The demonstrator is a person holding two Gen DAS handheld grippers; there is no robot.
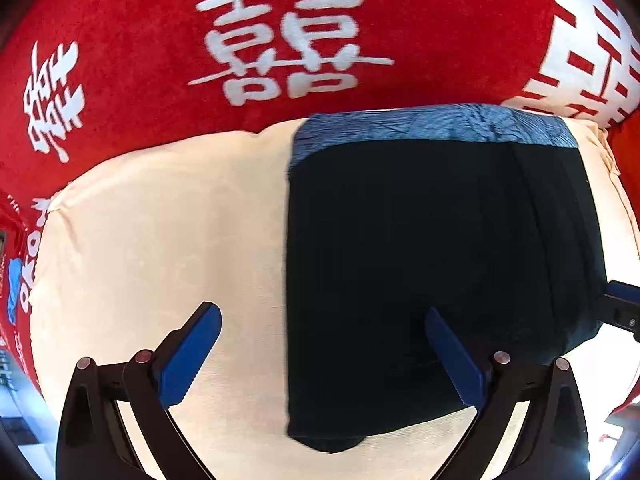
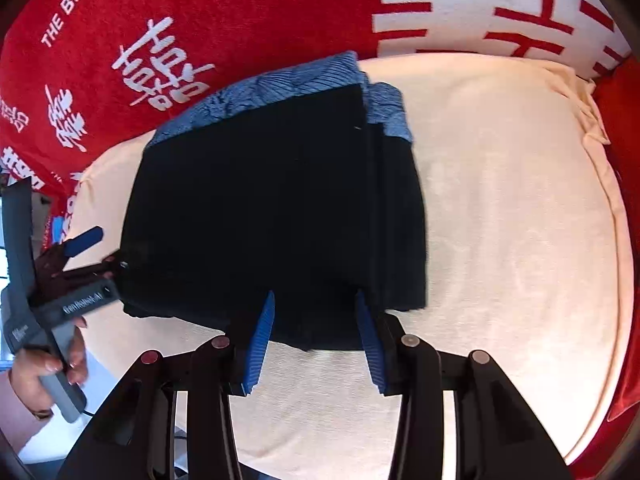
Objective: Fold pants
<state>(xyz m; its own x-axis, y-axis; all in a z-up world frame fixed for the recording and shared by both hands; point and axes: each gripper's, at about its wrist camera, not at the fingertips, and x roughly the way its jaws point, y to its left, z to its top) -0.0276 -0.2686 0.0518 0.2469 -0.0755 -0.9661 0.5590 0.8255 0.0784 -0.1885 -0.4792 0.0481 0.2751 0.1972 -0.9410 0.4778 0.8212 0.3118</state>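
Dark navy pants (image 1: 440, 272) lie folded into a compact rectangle on a cream cloth (image 1: 160, 240), with a lighter blue waistband (image 1: 432, 124) along the far edge. My left gripper (image 1: 324, 332) is open, hovering over the pants' left near edge; one finger is over the cloth, the other over the pants. It also shows in the right wrist view (image 2: 104, 248) at the pants' left side. My right gripper (image 2: 316, 316) is open above the pants' (image 2: 272, 208) near edge, holding nothing. Its tip shows at the right edge of the left wrist view (image 1: 624, 304).
The cream cloth (image 2: 500, 220) lies on a red blanket (image 1: 140, 40) with white Chinese characters. A hand (image 2: 44, 376) holds the left gripper's handle. A table edge runs along the near side.
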